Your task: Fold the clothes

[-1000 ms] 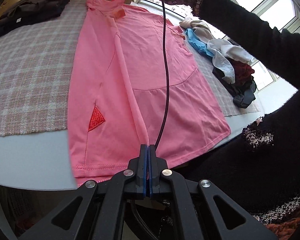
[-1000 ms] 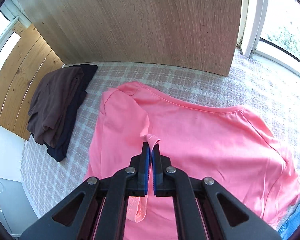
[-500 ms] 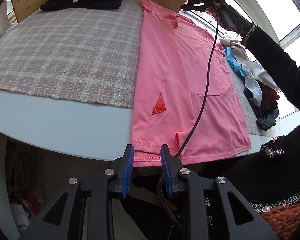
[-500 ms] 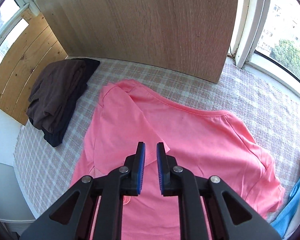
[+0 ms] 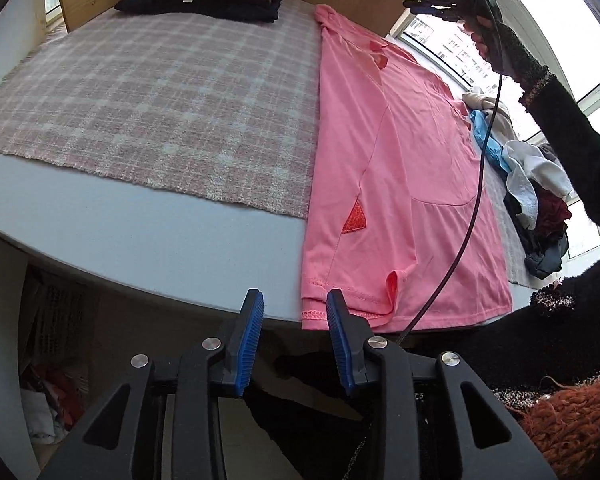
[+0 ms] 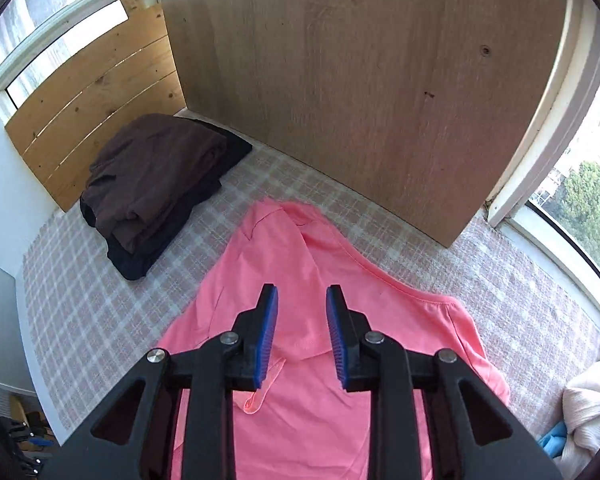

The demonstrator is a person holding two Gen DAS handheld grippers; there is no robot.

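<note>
Pink shirt point(image 5: 400, 168): lying flat lengthwise on the checked cloth point(image 5: 172, 92), one long side folded in over the body, its hem hanging just past the cloth's near edge onto the bare table point(image 5: 140, 248).
Checked cloth: my landmark; everything sits on or beside it.
Unfolded heap point(image 5: 532, 200): on the far side of the pink shirt from the cloth's open stretch, near the window.
Folded dark stack point(image 6: 156, 188): at the cloth's back corner, well apart from the pink shirt.
Left gripper point(image 5: 296, 340): my fingers are spreading, nothing between them; it hangs just off the hem (the hem's corner has curled up).
Right gripper point(image 6: 302, 332): fingers likewise parting and empty, above the collar end.
Cable point(image 5: 476, 184): runs across the shirt from my right hand.
Risk: I judge the curled hem corner could get folded in as a crease; the cable could drag the loose fold open.
</note>
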